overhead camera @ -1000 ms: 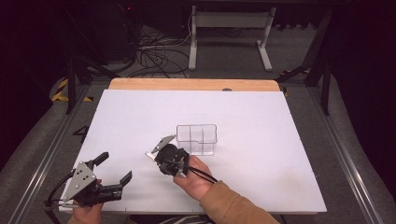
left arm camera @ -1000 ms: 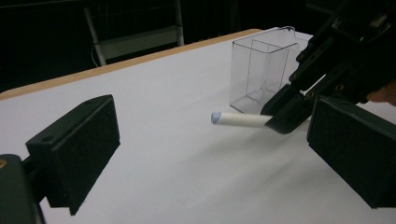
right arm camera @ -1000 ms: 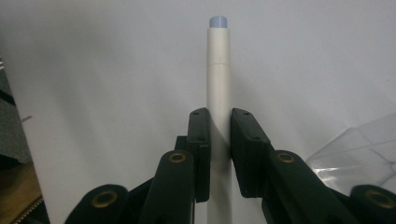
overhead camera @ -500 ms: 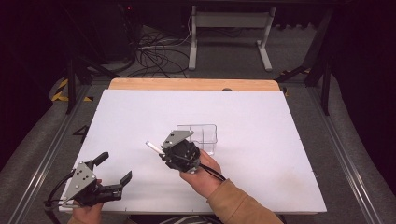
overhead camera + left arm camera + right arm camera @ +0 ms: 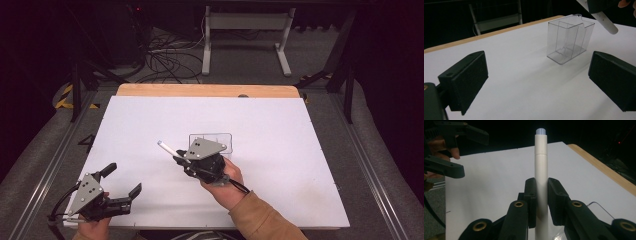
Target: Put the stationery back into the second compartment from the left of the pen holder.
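Note:
A white pen point(image 5: 541, 170) with a pale cap end stands straight up between the pads of my right gripper point(image 5: 541, 195), which is shut on it. From above, the right gripper point(image 5: 179, 159) hovers over the middle of the white table, and the pen point(image 5: 167, 148) points to the upper left. A clear plastic box point(image 5: 220, 138) with inner compartments sits just behind it, partly hidden by the gripper's grey plate. My left gripper point(image 5: 122, 180) rests open near the front left corner with nothing between its jaws. Ahead of the left gripper point(image 5: 536, 82) are the box point(image 5: 569, 40) and the pen point(image 5: 604, 21).
The white table top point(image 5: 280, 150) ends in a wooden strip point(image 5: 200, 90) at the far edge. Metal rails run along both sides. Cables and a white stand point(image 5: 245, 30) lie on the dark floor beyond.
My right gripper has risen and shifted toward the far side with the pen, and now covers part of the clear box. The left gripper has stayed in place.

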Demonstrator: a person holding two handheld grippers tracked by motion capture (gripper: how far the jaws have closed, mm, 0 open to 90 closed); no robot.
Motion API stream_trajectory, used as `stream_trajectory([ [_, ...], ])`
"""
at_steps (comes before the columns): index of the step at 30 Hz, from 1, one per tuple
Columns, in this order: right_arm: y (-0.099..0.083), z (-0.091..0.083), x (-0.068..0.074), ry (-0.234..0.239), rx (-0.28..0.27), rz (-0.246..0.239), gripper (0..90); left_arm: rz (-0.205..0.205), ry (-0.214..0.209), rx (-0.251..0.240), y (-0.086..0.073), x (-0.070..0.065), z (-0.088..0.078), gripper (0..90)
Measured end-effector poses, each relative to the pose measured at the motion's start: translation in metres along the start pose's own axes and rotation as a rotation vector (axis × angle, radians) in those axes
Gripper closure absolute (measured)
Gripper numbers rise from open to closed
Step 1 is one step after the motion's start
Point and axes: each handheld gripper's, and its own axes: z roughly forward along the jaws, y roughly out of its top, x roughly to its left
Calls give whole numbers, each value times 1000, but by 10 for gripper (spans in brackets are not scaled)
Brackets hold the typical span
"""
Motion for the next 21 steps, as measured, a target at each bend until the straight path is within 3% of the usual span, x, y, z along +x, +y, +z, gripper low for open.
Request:
stream_trajectory([
  [11, 0, -13, -15, 5, -86, 63, 786, -1, -2, 1, 0, 0, 0, 33],
  [21, 0, -18, -25, 0, -143, 84, 786, -1, -3, -2, 0, 0, 0, 33],
])
